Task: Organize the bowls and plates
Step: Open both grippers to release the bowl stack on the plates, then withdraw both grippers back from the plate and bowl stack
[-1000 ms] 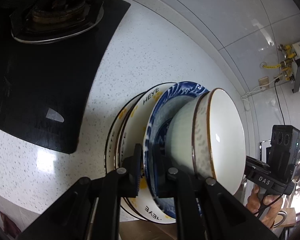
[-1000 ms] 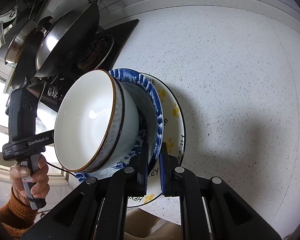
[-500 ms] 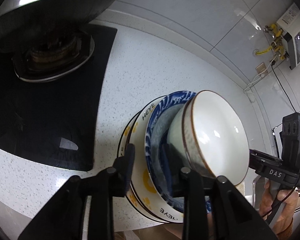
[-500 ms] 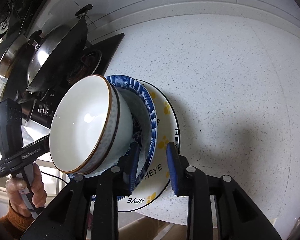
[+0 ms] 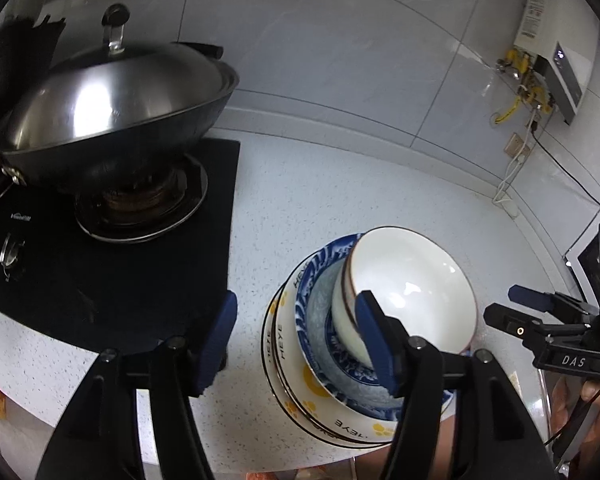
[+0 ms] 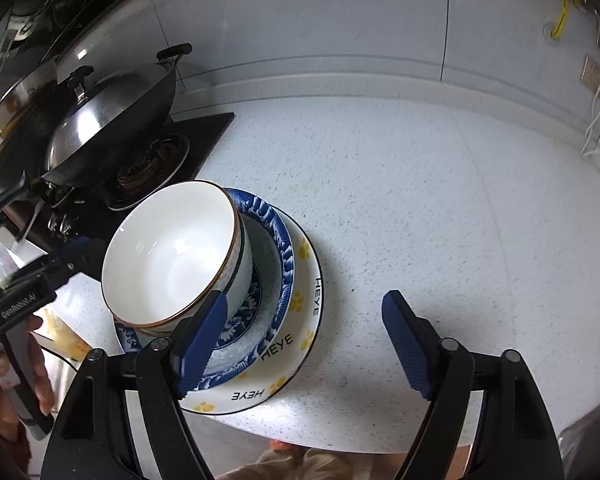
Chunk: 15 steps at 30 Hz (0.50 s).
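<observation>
From the left wrist camera, the left gripper [image 5: 296, 334] hangs above the speckled white counter [image 5: 340, 184] with its jaws spread and opening, nothing pinched between them. Its right finger crosses in front of the white bowl [image 5: 412, 280], which sits in the blue patterned bowl [image 5: 320, 312]. That bowl rests on the stacked "HEYE" plates [image 5: 276, 344], just ahead and to the right of the tool. To the left lies the black stove [image 5: 112, 280], with a lidded wok [image 5: 112, 120] on its burner. At the far right, the right gripper [image 5: 512, 308] shows, its handle held by a hand [image 5: 592, 408].

From the right wrist camera, the right gripper [image 6: 304, 344] also has its jaws wide and opening, with only bare counter [image 6: 420, 200] between them. Its left finger overlaps the near rim of the blue patterned bowl [image 6: 276, 264]. The white bowl [image 6: 172, 252] and the plates [image 6: 312, 300] lie ahead and left of the tool, near the counter's front edge. Beyond them stand the stove [image 6: 204, 136] and wok [image 6: 112, 128]. At the left edge, a hand [image 6: 4, 392] holds the left gripper [image 6: 76, 252].
</observation>
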Each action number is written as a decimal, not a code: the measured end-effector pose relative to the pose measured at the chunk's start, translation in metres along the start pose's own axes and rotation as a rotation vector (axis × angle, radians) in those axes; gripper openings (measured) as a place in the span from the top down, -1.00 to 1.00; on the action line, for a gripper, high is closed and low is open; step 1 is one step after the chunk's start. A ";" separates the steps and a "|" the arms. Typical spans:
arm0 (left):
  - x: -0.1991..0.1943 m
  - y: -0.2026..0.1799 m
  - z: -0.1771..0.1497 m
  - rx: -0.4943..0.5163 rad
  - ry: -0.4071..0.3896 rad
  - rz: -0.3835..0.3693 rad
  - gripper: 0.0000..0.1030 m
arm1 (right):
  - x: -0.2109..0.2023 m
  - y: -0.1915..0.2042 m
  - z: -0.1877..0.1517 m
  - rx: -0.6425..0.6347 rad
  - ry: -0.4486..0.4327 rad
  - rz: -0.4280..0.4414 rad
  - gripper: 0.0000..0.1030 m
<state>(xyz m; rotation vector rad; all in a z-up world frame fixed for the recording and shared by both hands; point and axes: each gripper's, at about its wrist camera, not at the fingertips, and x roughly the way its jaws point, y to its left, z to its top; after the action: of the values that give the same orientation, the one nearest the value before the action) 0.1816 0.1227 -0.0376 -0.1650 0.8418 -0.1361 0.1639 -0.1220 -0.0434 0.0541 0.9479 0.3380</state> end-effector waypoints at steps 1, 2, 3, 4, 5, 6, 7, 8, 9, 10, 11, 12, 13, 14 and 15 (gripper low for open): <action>-0.001 -0.002 0.000 0.013 0.014 -0.002 -0.17 | -0.004 0.003 -0.001 -0.014 -0.014 -0.013 -0.51; -0.002 -0.005 0.000 0.024 0.021 0.001 -0.17 | -0.009 0.005 -0.002 -0.027 -0.030 -0.026 -0.52; -0.006 -0.009 -0.001 0.042 0.013 0.017 -0.17 | -0.012 0.006 -0.002 -0.036 -0.042 -0.036 -0.56; -0.010 -0.012 -0.001 0.052 0.000 0.033 -0.17 | -0.015 0.008 -0.002 -0.044 -0.054 -0.044 -0.59; -0.014 -0.016 -0.002 0.066 -0.011 0.050 -0.17 | -0.019 0.009 -0.002 -0.053 -0.067 -0.051 -0.60; -0.018 -0.019 -0.003 0.082 -0.022 0.069 -0.17 | -0.022 0.009 -0.003 -0.059 -0.077 -0.058 -0.60; -0.024 -0.024 -0.004 0.098 -0.036 0.091 -0.17 | -0.026 0.010 -0.004 -0.065 -0.090 -0.068 -0.60; -0.029 -0.028 -0.006 0.110 -0.048 0.110 -0.17 | -0.030 0.009 -0.006 -0.067 -0.102 -0.075 -0.60; -0.035 -0.033 -0.006 0.123 -0.061 0.129 -0.17 | -0.034 0.009 -0.007 -0.069 -0.116 -0.082 -0.60; -0.041 -0.038 -0.007 0.140 -0.080 0.155 -0.17 | -0.037 0.009 -0.008 -0.072 -0.125 -0.087 -0.61; -0.046 -0.040 -0.007 0.148 -0.090 0.169 -0.17 | -0.039 0.008 -0.009 -0.073 -0.131 -0.090 -0.61; -0.050 -0.043 -0.007 0.158 -0.103 0.185 -0.17 | -0.043 0.008 -0.012 -0.071 -0.139 -0.092 -0.61; -0.055 -0.045 -0.008 0.166 -0.116 0.201 -0.17 | -0.046 0.006 -0.014 -0.069 -0.147 -0.093 -0.61; -0.059 -0.046 -0.009 0.168 -0.124 0.213 -0.17 | -0.048 0.004 -0.016 -0.065 -0.154 -0.095 -0.61; -0.063 -0.048 -0.010 0.168 -0.134 0.225 -0.17 | -0.050 0.002 -0.019 -0.061 -0.161 -0.095 -0.61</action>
<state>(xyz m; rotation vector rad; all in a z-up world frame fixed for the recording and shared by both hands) 0.1296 0.0865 0.0113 0.0776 0.7066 0.0159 0.1216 -0.1370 -0.0146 -0.0197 0.7779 0.2703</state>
